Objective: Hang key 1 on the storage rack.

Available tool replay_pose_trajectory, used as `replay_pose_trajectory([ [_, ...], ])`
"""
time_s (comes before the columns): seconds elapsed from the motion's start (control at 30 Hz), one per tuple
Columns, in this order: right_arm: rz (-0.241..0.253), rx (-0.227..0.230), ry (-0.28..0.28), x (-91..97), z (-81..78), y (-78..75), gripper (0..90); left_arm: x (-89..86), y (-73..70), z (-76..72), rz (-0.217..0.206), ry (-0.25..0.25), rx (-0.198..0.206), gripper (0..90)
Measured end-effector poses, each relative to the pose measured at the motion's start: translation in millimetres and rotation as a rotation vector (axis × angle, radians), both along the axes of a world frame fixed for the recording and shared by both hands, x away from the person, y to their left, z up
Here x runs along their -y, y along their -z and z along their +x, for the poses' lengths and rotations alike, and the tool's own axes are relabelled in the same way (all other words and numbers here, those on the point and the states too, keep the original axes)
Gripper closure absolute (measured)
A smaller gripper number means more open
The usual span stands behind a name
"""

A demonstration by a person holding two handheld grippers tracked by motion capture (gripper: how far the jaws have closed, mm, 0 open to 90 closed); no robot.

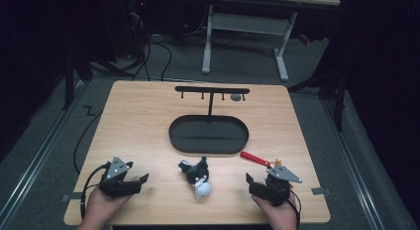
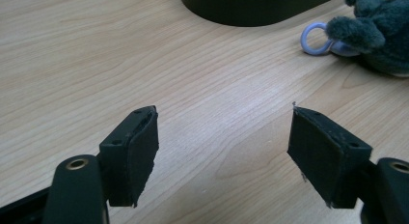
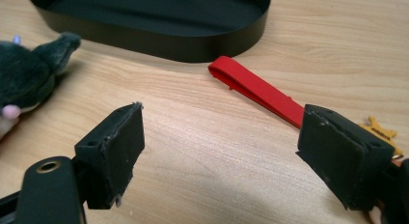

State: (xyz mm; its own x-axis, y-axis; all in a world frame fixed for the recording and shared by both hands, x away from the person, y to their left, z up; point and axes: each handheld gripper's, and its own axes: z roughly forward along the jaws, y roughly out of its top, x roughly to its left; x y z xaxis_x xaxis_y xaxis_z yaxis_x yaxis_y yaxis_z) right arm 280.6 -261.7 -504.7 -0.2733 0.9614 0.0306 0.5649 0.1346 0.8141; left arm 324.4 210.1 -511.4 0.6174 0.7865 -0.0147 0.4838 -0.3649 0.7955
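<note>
A dark grey and white plush toy [image 1: 197, 177] lies on the wooden table [image 1: 138, 116] near the front, between both grippers. It carries a pale blue ring [image 2: 314, 38], seen in the left gripper view beside the plush toy [image 2: 376, 31]. A red strap [image 1: 254, 158] with a small yellow charm lies right of it. My left gripper [image 1: 141, 183] rests open at the front left, nothing between its fingers. My right gripper [image 1: 250, 183] rests open at the front right, with the red strap [image 3: 258, 89] just ahead of its right jaw and the plush toy [image 3: 29, 79] at the far left.
A black oval tray [image 1: 208, 136] sits mid-table with a black T-shaped hook stand [image 1: 212, 93] rising from its back. A small grey object [image 1: 236, 97] lies behind the stand. Beyond the table are a white desk frame [image 1: 247, 36] and floor cables.
</note>
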Motion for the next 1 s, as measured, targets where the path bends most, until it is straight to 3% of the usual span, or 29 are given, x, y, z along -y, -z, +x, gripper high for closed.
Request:
replay_pose_trajectory([
  [0.13, -0.01, -0.01, 0.001, -4.5, 0.1, 2.2, 16.2, -6.4, -2.7, -0.5, -0.03, -0.007, 0.009, 26.9],
  [0.37, -0.008, -0.006, -0.021, -8.4, 0.7, 3.3, 15.7, -5.9, 0.3, -1.2, -0.012, -0.001, 0.003, 26.9],
  [0.67, -0.004, -0.012, -0.034, -6.4, 3.1, 3.9, 17.1, -6.8, 0.3, -1.7, -0.022, -0.006, -0.001, 28.2],
  [1.0, 0.018, -0.032, -0.056, 4.3, -1.5, 3.1, 18.9, 1.9, -0.3, 0.1, -0.019, 0.02, 0.004, 31.7],
])
